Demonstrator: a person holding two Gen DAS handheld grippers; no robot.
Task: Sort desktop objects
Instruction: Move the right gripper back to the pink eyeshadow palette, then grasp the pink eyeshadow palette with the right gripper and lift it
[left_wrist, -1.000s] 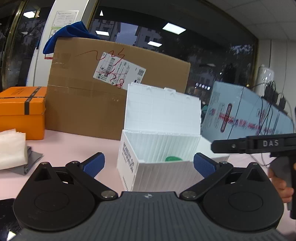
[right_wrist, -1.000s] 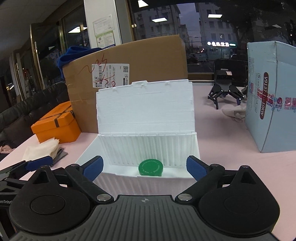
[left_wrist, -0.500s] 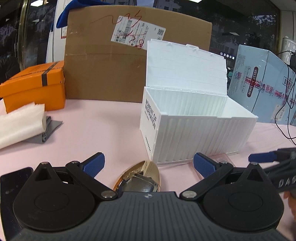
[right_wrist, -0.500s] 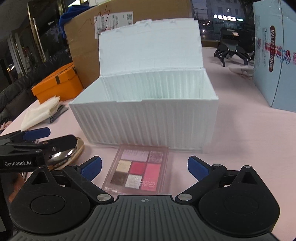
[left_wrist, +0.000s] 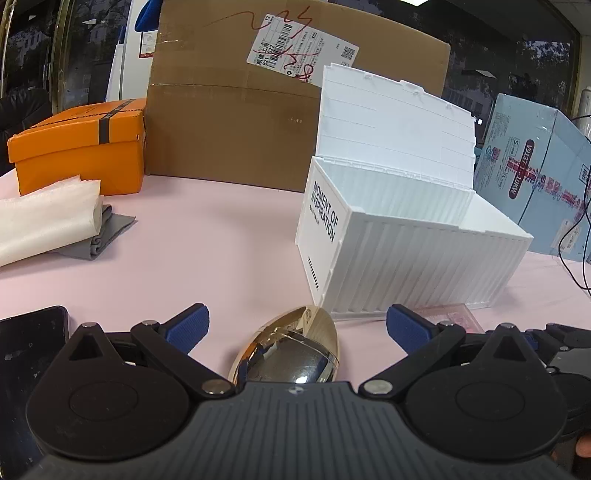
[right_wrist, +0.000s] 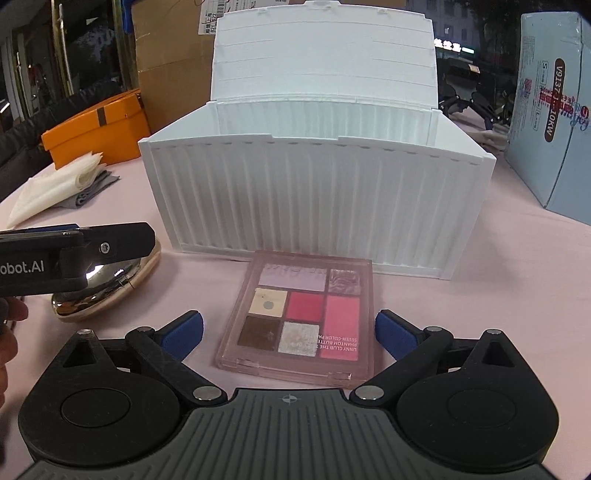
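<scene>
A white ribbed container box (left_wrist: 413, 258) with its lid up stands on the pink table; it fills the middle of the right wrist view (right_wrist: 317, 199). A shiny gold oval case (left_wrist: 291, 350) lies in front of it, between the open fingers of my left gripper (left_wrist: 295, 325); it shows in the right wrist view (right_wrist: 107, 291) under the left gripper's finger (right_wrist: 74, 258). A pink eyeshadow palette (right_wrist: 303, 317) lies flat before the box, between the open fingers of my right gripper (right_wrist: 288, 328). The palette's edge shows in the left wrist view (left_wrist: 447, 314).
A large cardboard box (left_wrist: 258, 118) stands behind. An orange box (left_wrist: 77, 144) and folded white and grey cloths (left_wrist: 55, 221) lie at the left. A light blue carton (left_wrist: 535, 184) is at the right with cables. A black phone (left_wrist: 26, 343) lies near left.
Both grippers dropped from above the box down to table level in front of it. The gold case and the palette came into view between the open fingers.
</scene>
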